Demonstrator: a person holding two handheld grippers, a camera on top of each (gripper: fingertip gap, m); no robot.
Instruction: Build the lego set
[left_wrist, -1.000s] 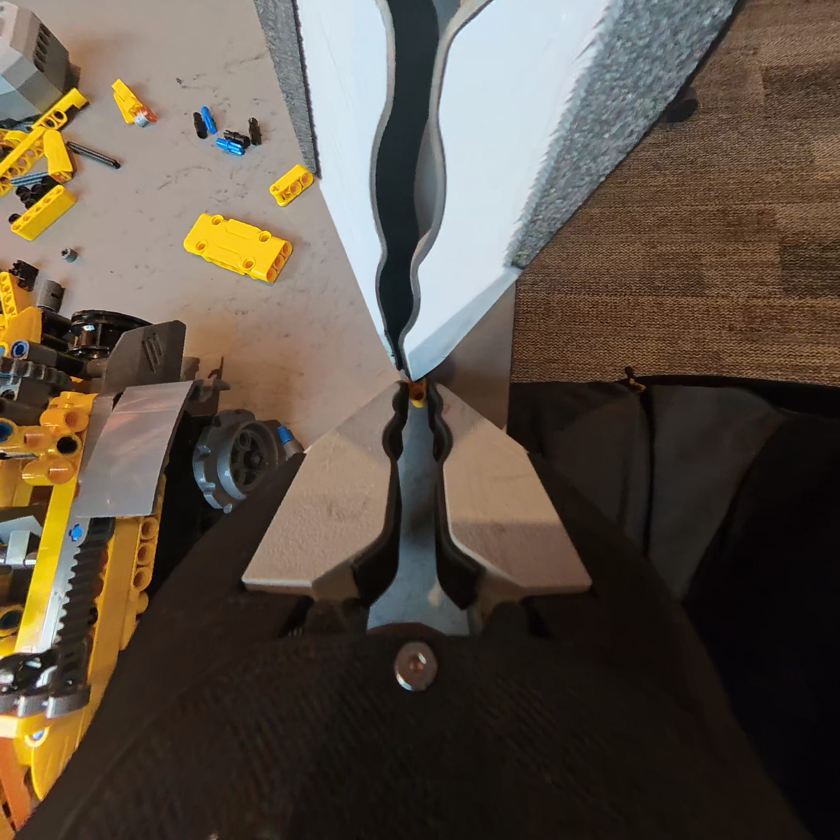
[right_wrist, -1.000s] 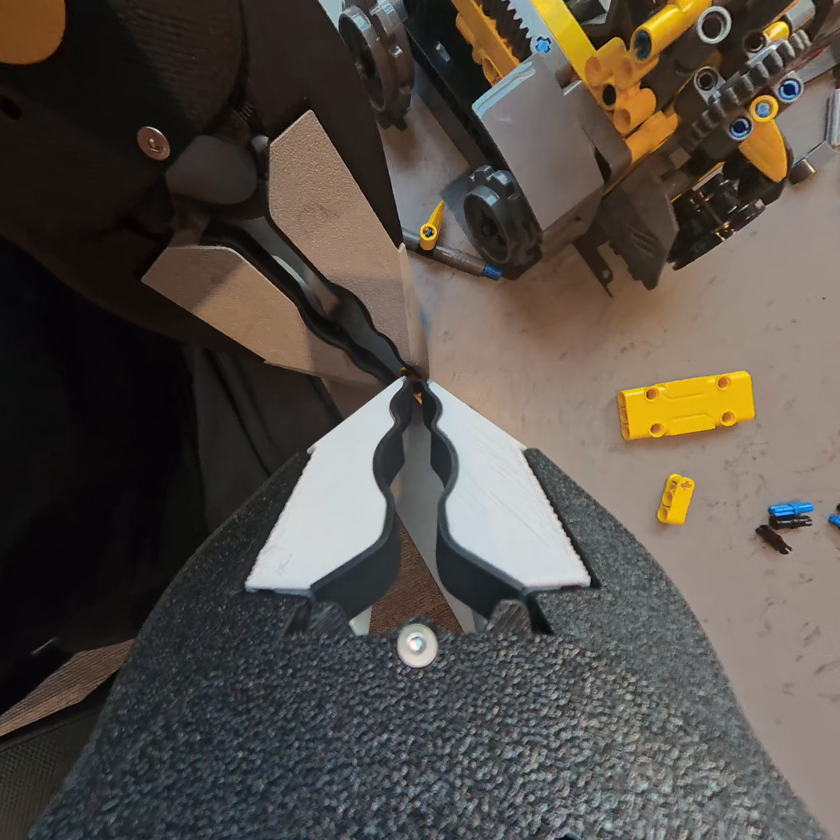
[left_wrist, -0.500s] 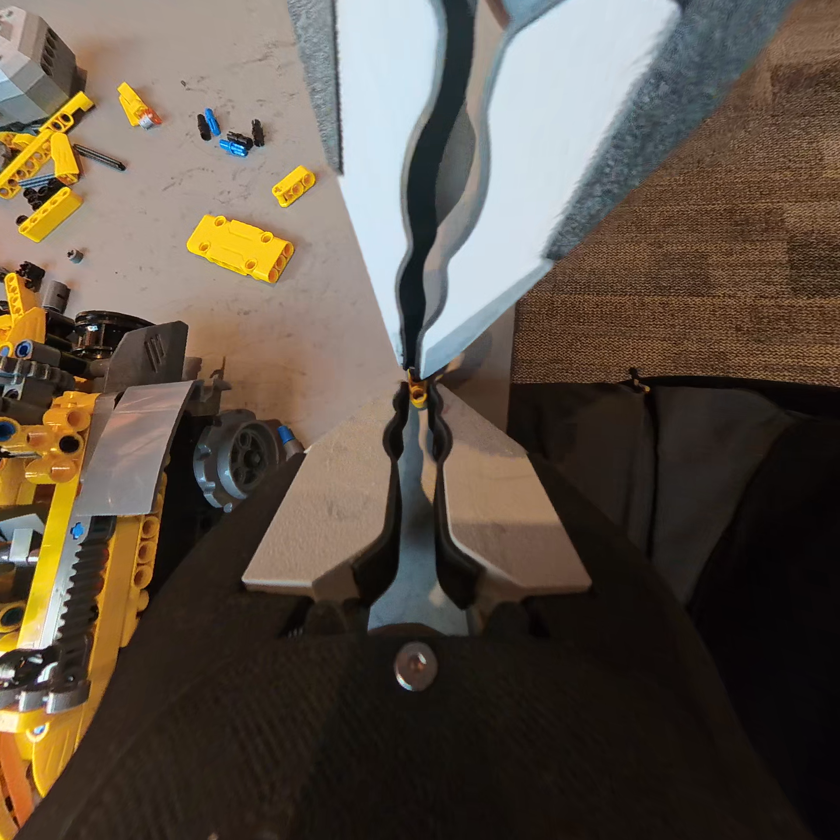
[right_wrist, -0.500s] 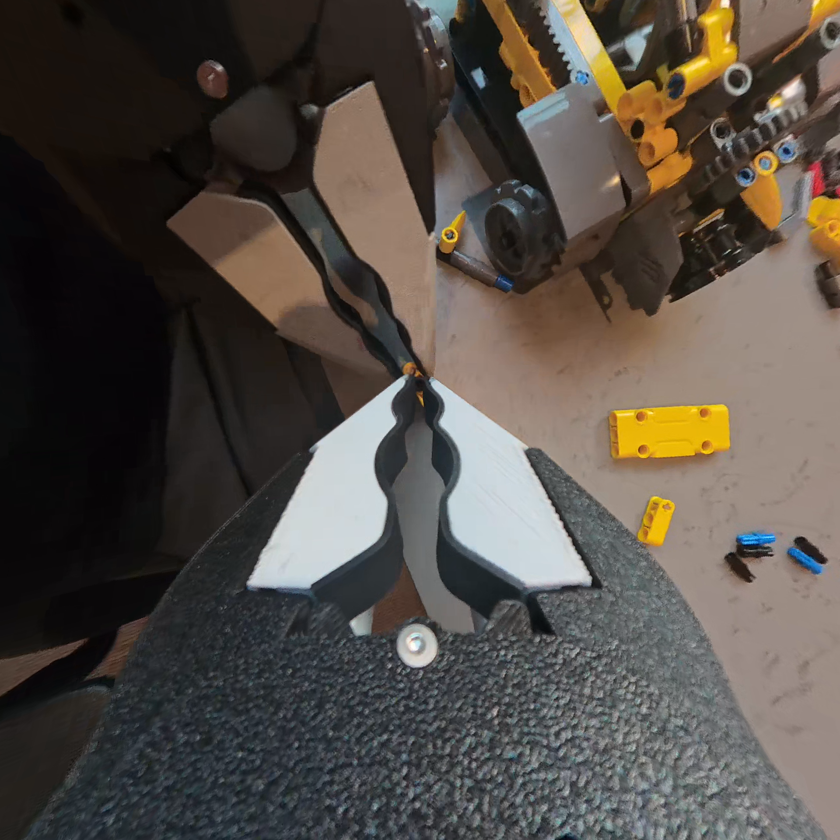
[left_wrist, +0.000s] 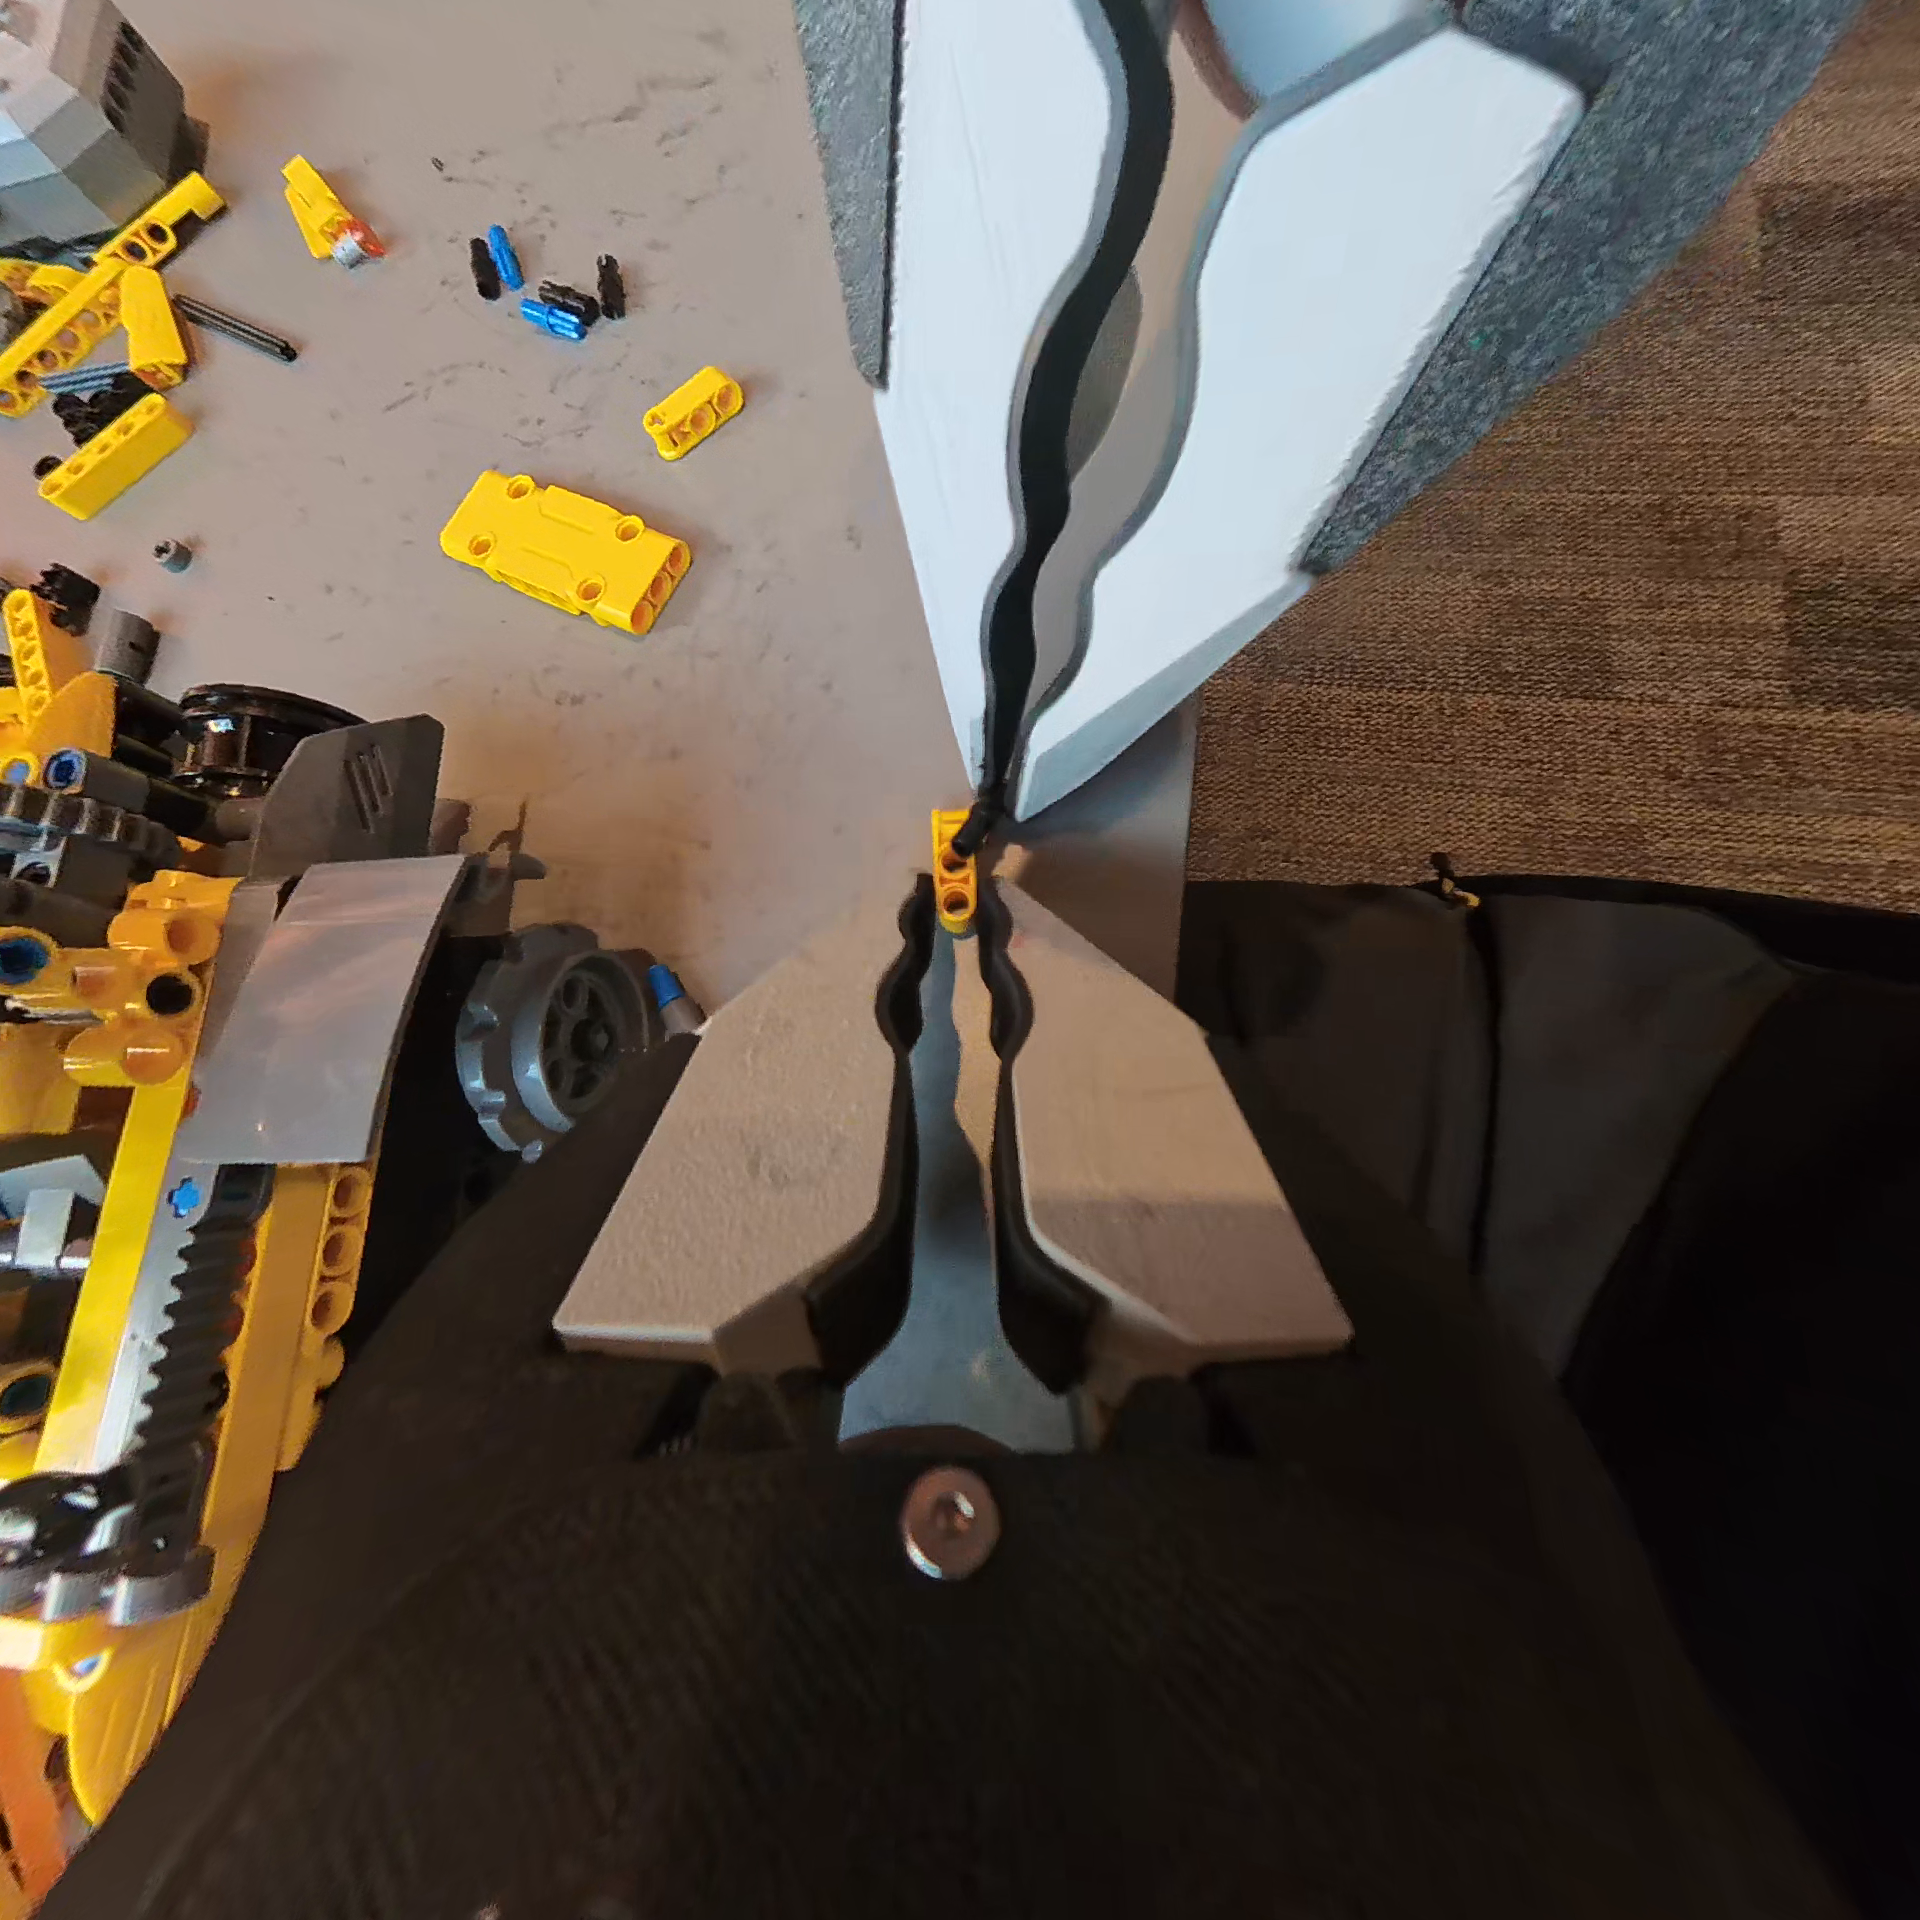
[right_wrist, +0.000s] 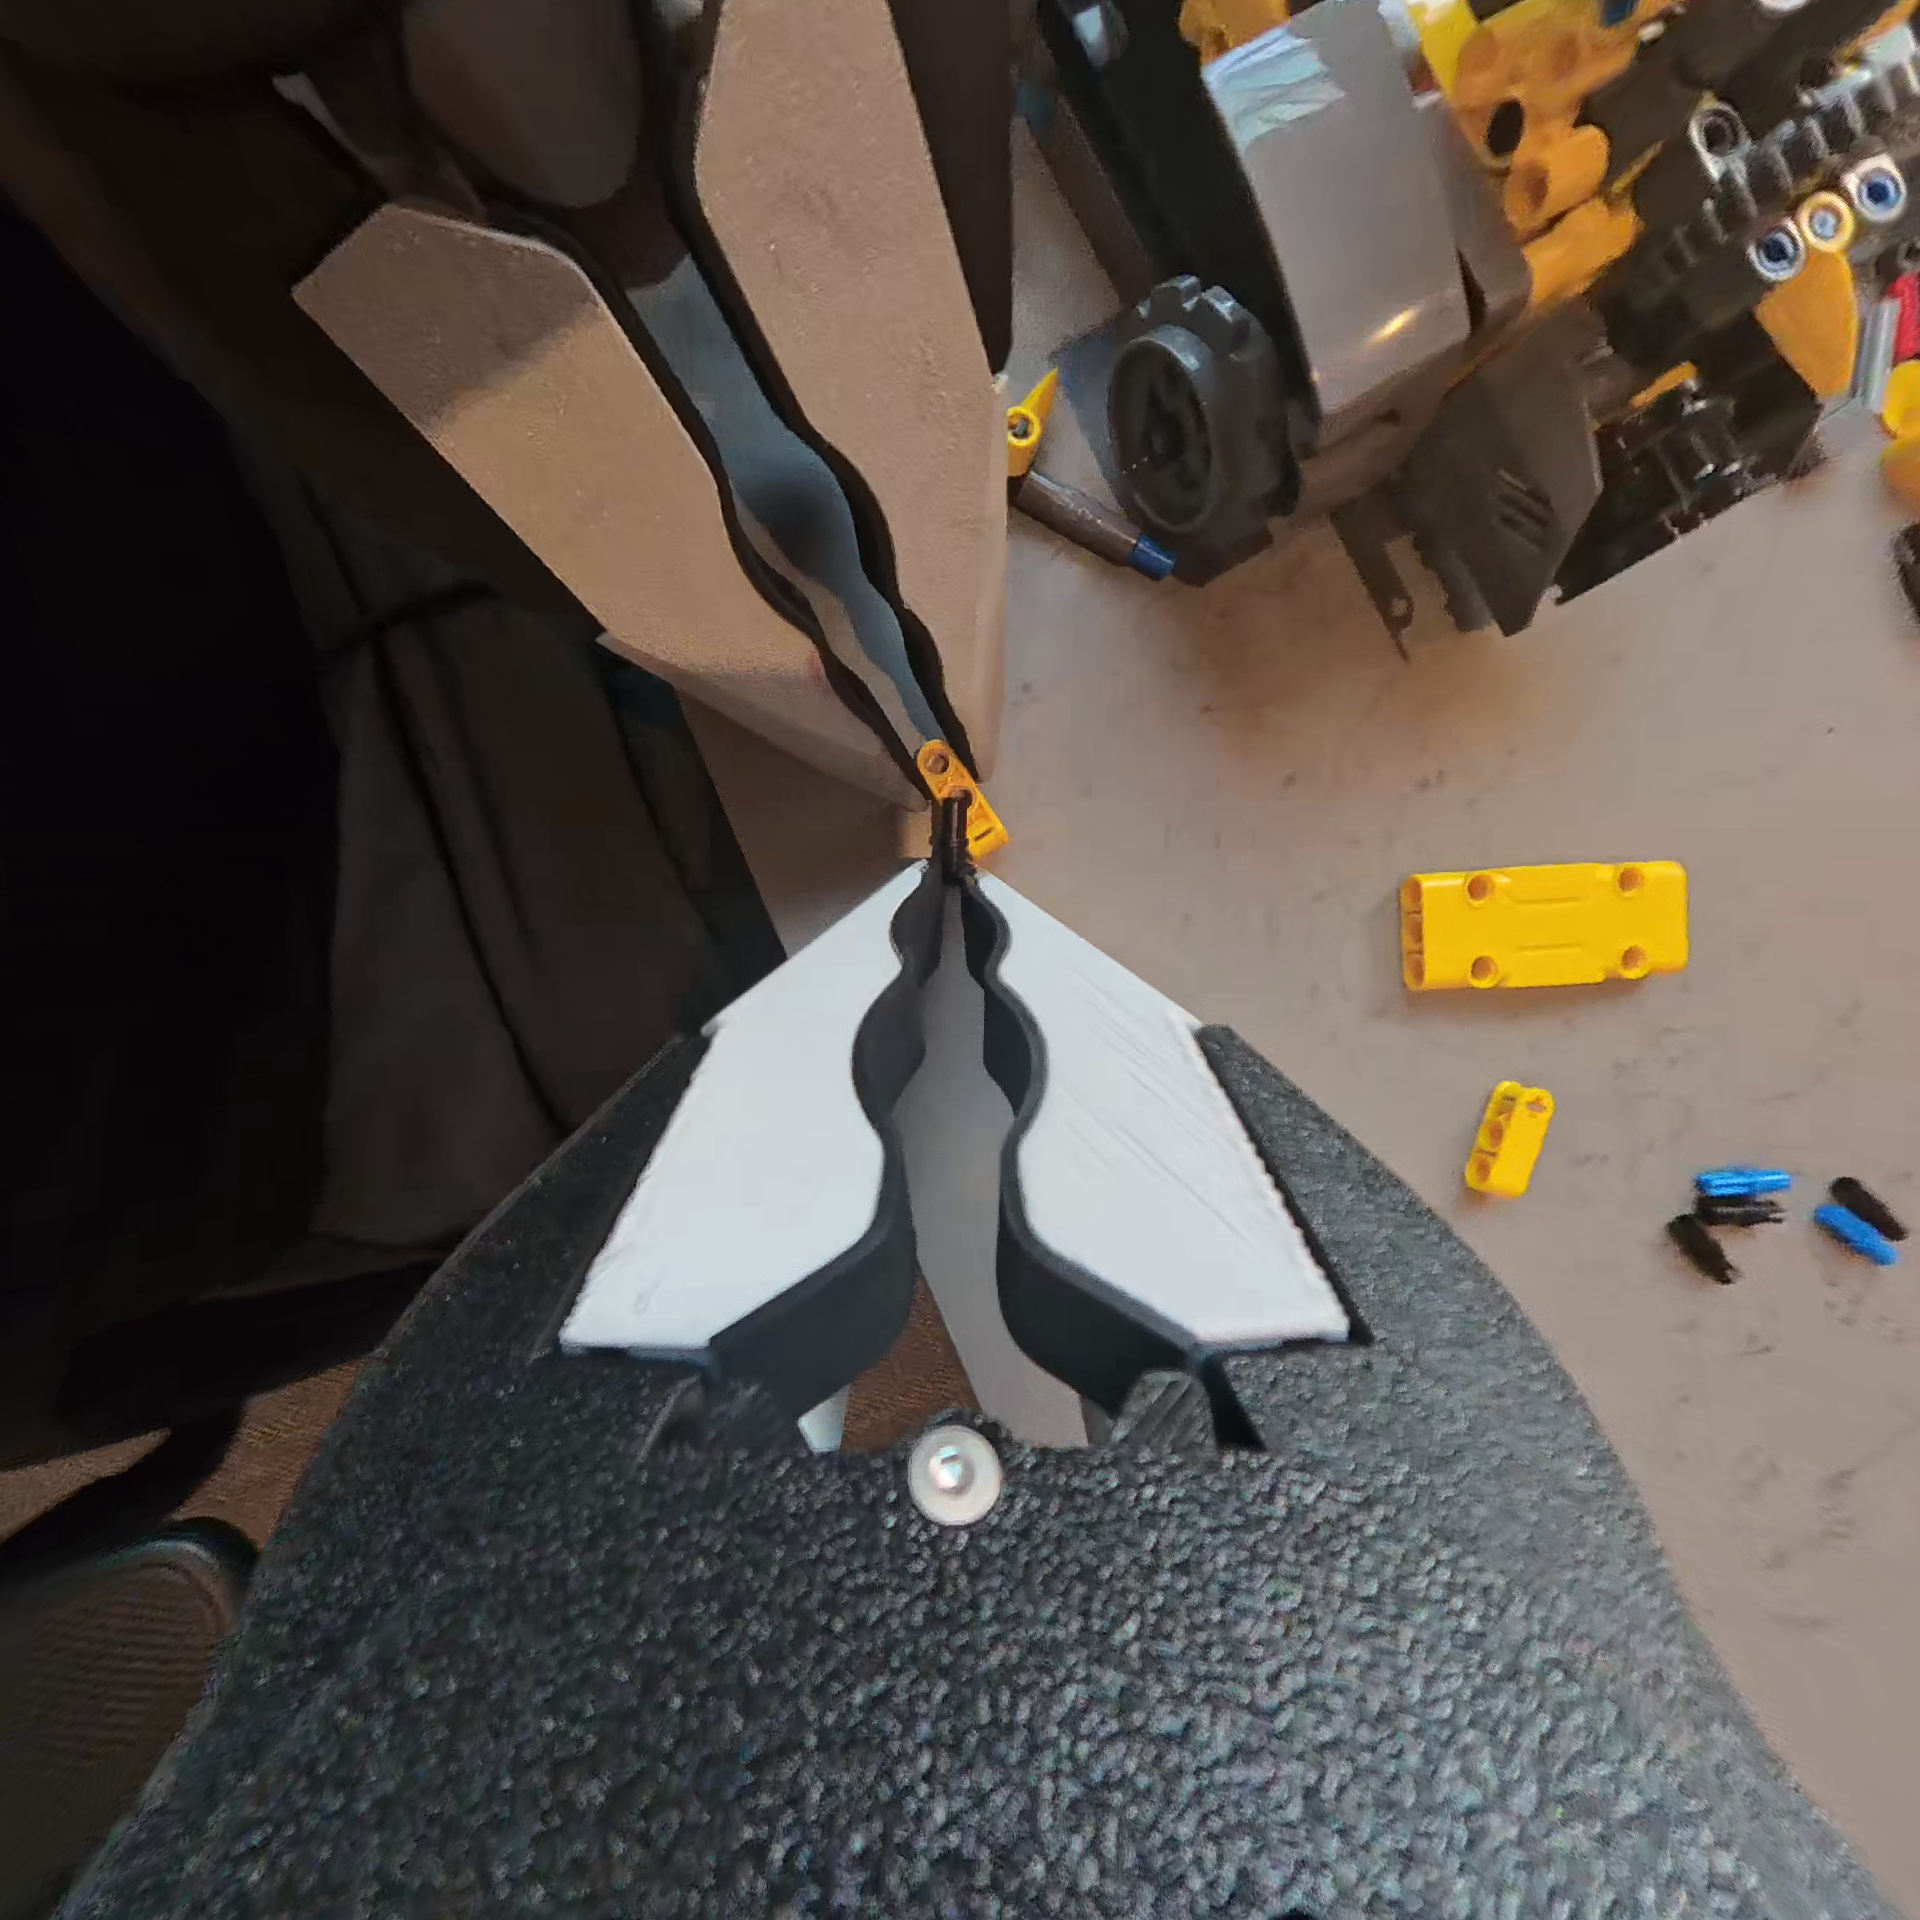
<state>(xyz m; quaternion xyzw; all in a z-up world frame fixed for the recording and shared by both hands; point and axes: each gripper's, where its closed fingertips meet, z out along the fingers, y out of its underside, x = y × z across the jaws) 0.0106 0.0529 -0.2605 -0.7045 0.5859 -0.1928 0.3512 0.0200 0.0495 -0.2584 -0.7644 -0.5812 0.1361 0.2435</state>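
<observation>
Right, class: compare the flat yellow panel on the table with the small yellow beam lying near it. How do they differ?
The flat yellow panel is broad and plate-like; the small yellow beam is narrow and far shorter. The panel shows holes at its four corners and along one end; the beam shows only a short single row. Both are yellow, lie loose on the table, untouched by either gripper.

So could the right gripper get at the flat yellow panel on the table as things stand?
Probably not yet: the right gripper is shut on a black pin pushed into the left gripper's small yellow beam. The flat yellow panel itself lies unobstructed.
</observation>
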